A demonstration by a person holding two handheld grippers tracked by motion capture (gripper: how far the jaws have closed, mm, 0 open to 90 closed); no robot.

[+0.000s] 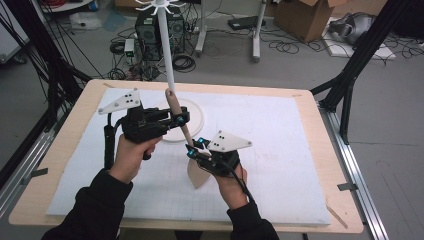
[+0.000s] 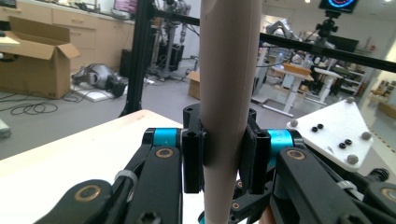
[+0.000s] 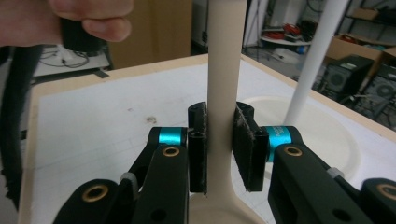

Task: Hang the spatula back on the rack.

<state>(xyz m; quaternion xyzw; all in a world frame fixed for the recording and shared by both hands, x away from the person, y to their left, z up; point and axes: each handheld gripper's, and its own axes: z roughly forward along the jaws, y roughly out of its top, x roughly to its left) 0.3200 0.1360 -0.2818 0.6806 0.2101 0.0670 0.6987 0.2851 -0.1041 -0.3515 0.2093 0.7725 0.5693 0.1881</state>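
Beige spatula (image 1: 181,127) pinched by left gripper (image 1: 183,119) and right gripper (image 1: 192,149) fingers, white stand (image 1: 169,65) just behind

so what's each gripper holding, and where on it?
Both hold one beige wooden spatula: left gripper shut on the upper handle, right gripper shut on the handle just above the blade.

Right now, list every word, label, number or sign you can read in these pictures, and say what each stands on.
None can be read.
The monitor at the top of the left gripper view shows a glowing ring, too small to read.
The cardboard box on the floor bears no readable print.
The grey plate carries screws and markers, no text.
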